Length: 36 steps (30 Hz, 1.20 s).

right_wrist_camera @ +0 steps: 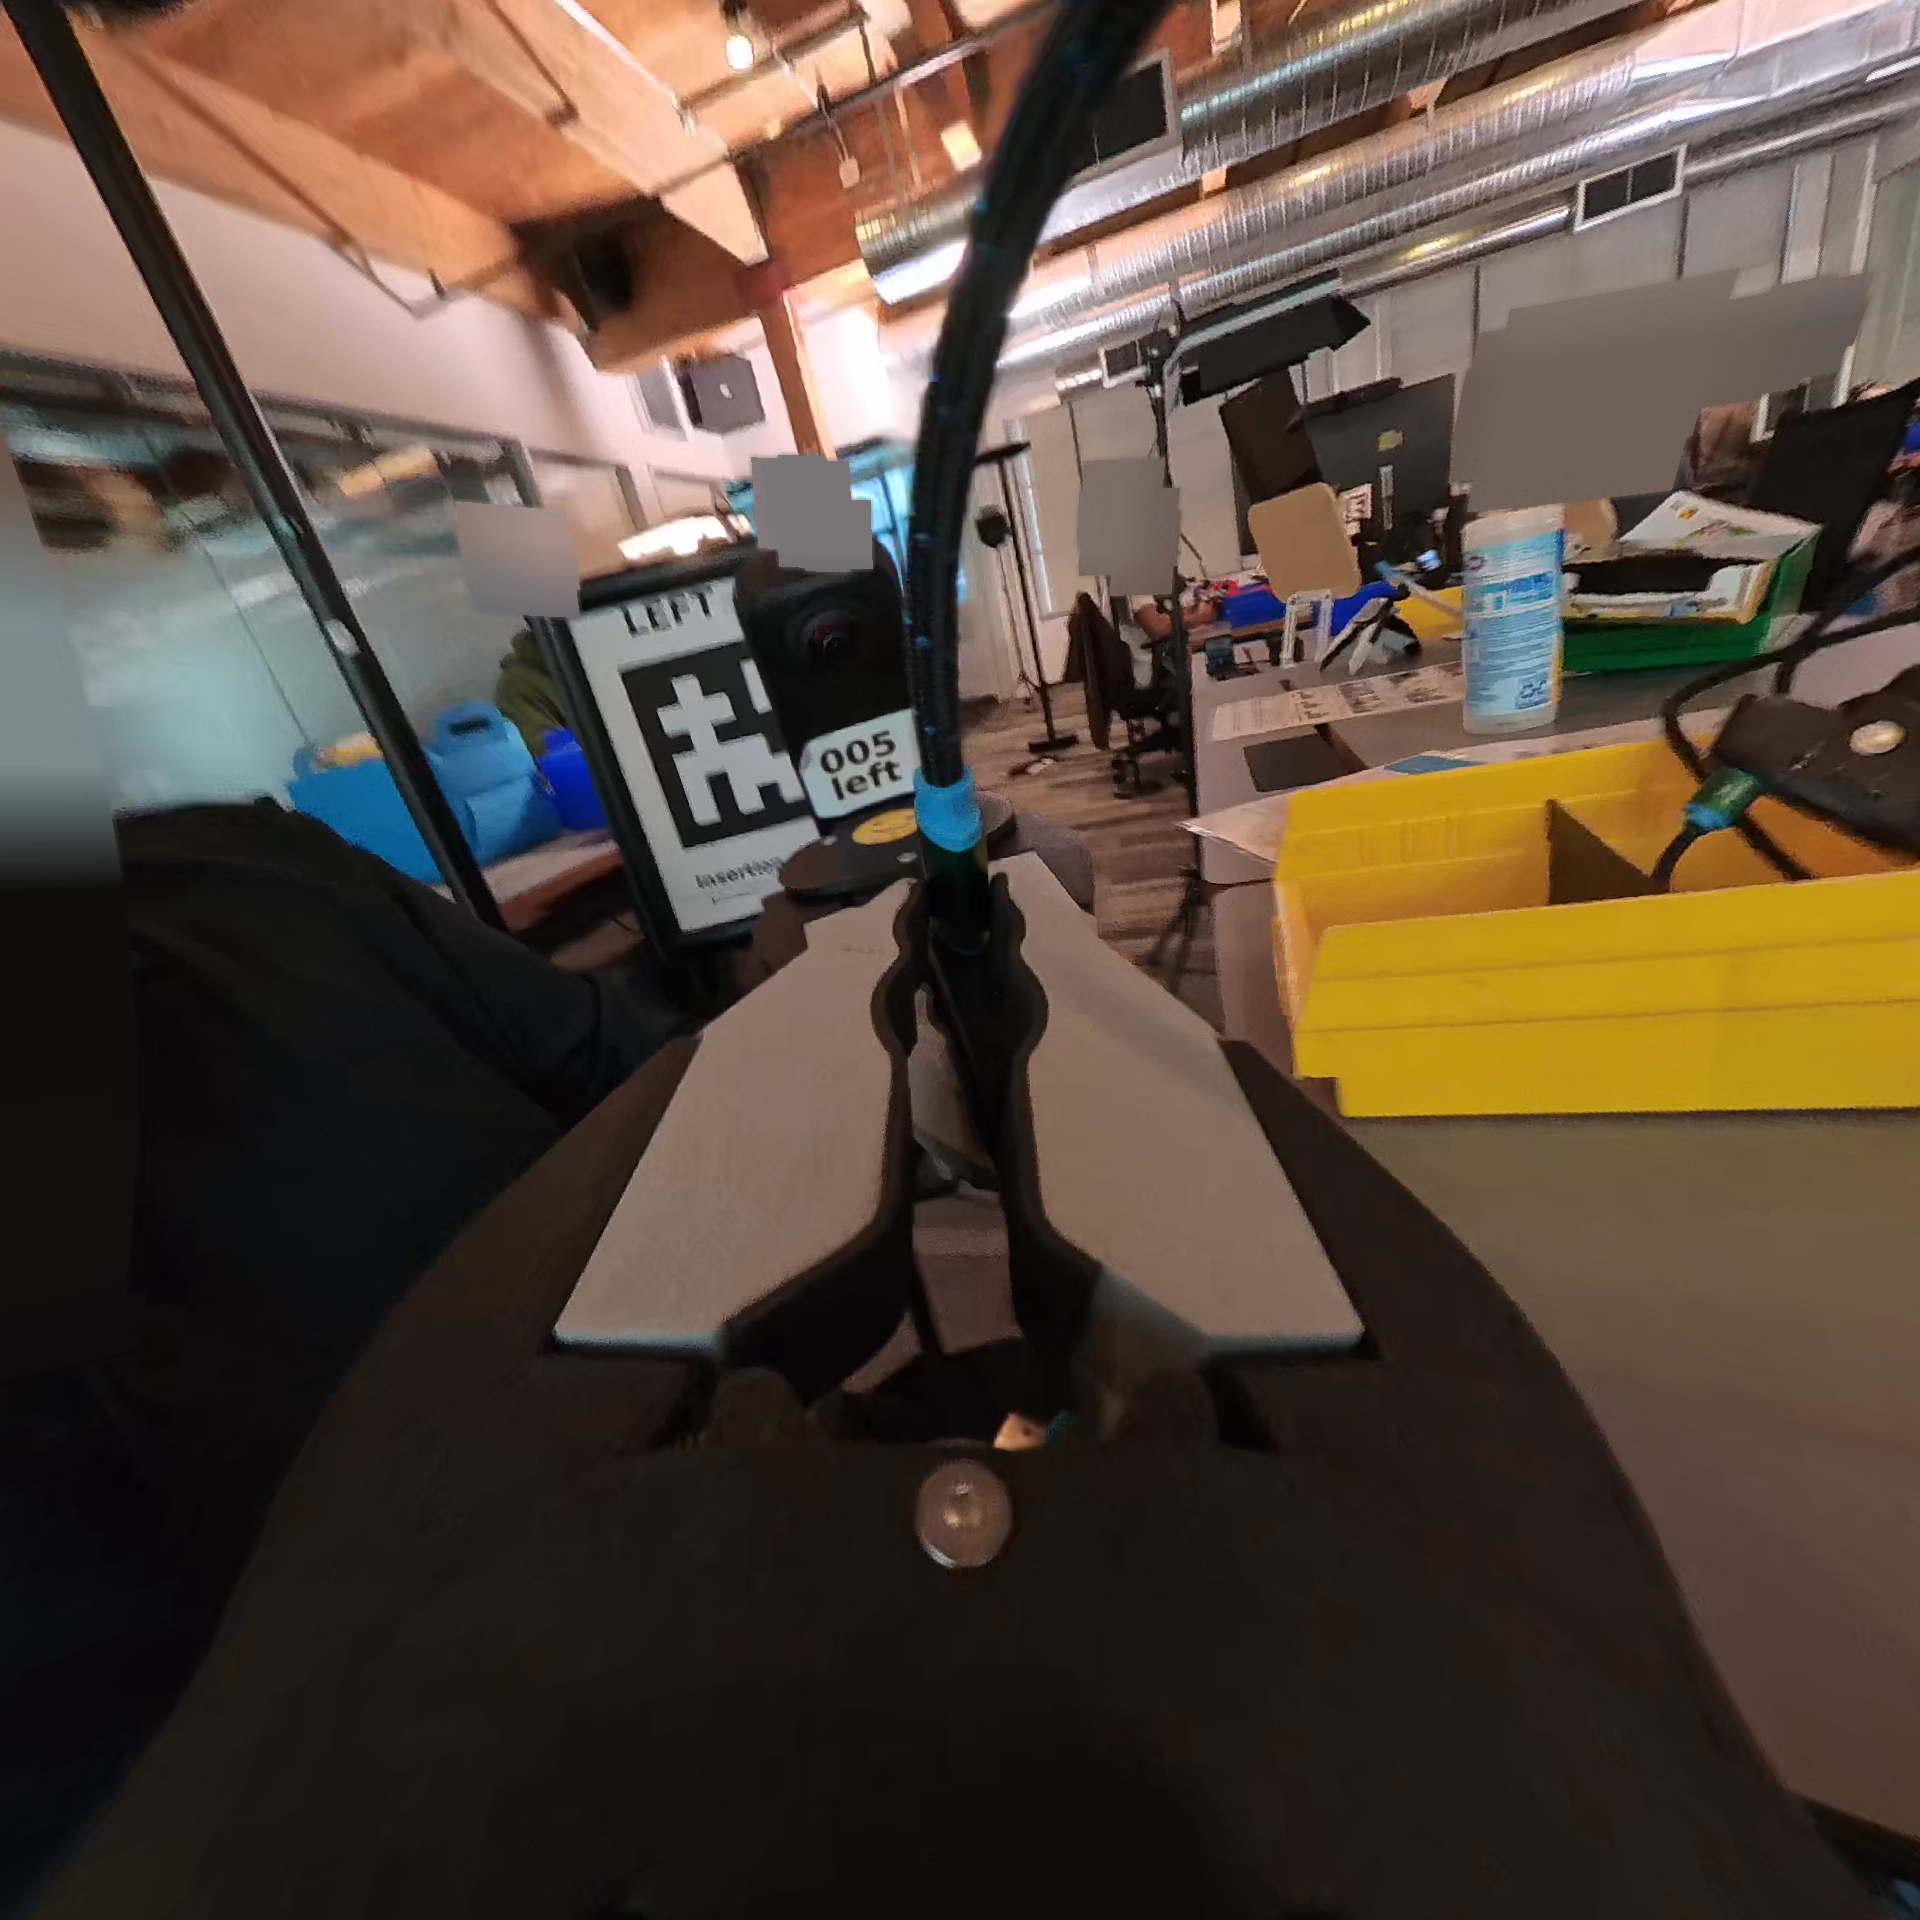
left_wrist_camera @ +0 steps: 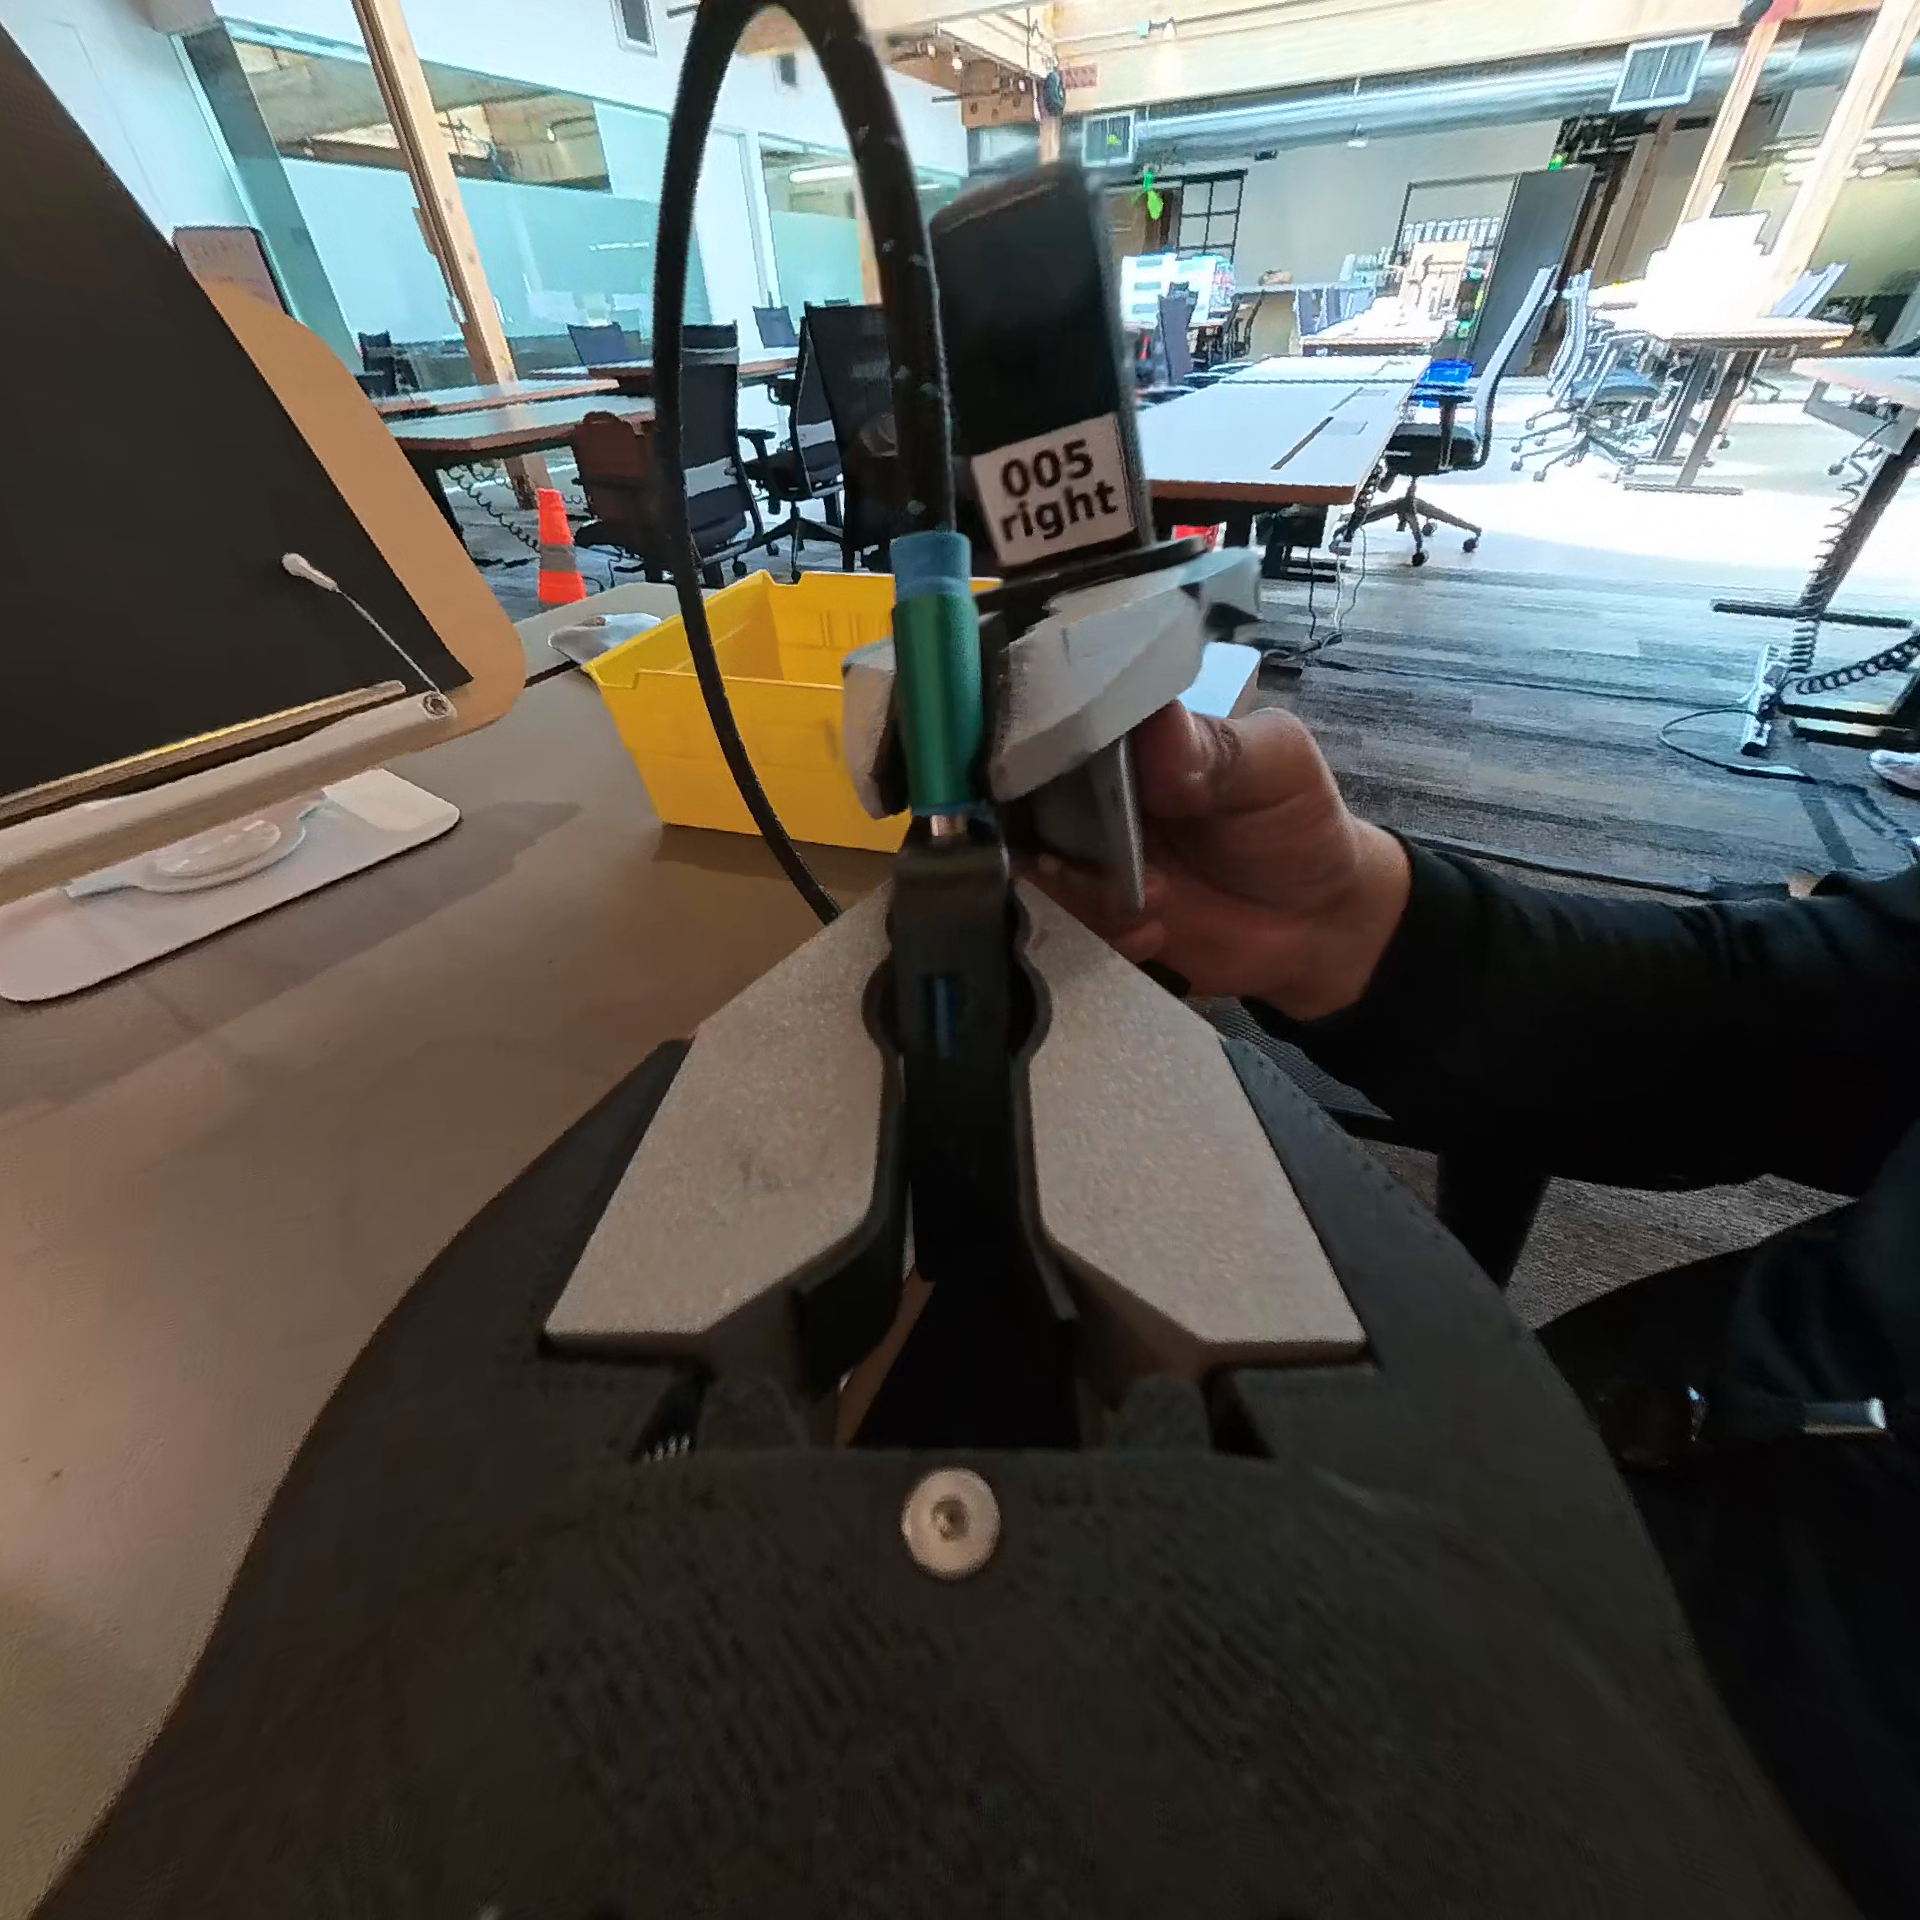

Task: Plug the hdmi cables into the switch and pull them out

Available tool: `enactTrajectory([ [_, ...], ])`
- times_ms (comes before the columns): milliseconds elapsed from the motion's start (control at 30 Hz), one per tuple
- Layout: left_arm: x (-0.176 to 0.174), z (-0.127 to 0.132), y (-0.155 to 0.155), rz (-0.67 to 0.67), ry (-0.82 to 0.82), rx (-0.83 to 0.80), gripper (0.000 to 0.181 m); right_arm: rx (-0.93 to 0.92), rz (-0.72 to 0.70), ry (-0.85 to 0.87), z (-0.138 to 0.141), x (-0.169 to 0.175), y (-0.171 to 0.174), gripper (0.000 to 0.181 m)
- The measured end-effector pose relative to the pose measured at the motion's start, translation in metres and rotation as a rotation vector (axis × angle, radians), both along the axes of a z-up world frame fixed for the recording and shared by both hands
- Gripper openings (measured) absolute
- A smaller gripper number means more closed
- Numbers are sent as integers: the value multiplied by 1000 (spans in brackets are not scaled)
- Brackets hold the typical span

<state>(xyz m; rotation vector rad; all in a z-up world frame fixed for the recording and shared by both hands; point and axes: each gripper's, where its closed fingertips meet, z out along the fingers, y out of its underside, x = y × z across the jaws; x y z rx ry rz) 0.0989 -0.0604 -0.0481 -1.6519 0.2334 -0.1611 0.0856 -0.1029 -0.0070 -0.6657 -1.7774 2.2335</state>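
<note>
HDMI cable [left_wrist_camera: 675, 312] is arching in a tall loop above the surface [left_wrist_camera: 312, 1143] and coming down into the space between the two grippers, in front of the yellow bin [left_wrist_camera: 748, 717].

Step in hand, as judged: mating or unmating one plug with the switch.

1. The left gripper [left_wrist_camera: 951, 935] is acting as the fixture. Its jaws are pressing together on a dark, narrow body [left_wrist_camera: 956, 1091], taken here to be the switch seen edge-on; its ports are not showing.
2. The right gripper [left_wrist_camera: 935, 769], carried by a hand [left_wrist_camera: 1247, 862], is working from the side. Its jaws are pinching the green connector [left_wrist_camera: 935, 675] of the cable, just below the blue tape band [left_wrist_camera: 932, 561].
3. The metal plug tip [left_wrist_camera: 948, 826] is sitting right at the top edge of the dark body. Whether it is seated, partly entered or only touching cannot be told.

For a clean result:
- Travel should be running straight along the plug axis, with no rocking, since a tilted plug is likely to bind in the port.
- The fixture grip should be holding firm so that the dark body is not sliding with the plug.
- The loop should be hanging slack, not dragging the connector sideways.

The right wrist view is confirming the pinch: the jaws are closing on the connector, with the cable rising out of them.
</note>
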Motion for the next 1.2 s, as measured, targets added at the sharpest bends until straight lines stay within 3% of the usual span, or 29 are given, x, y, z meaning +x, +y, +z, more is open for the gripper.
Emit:
enactTrajectory([
  [200, 6, 1, 3, 11, 17, -6, 12, 235, -84, 59, -6, 8, 9, 10],
  [667, 8, -9, 7, 6, 8, -39, 12, 294, -86, 38, -15, 7, 15, 16],
  [867, 7, -16, 7, -5, 12, -65, 12, 327, -68, 71, -22, 7, 9, 8],
  [933, 0, -16, 8, 42, 67, -42, 12, 318, -94, 70, -22, 3, 9, 8],
  [1200, -1, 2, 5, 59, -6, 56, 12, 46, -79, 100, -4, 0, 4, 7],
])
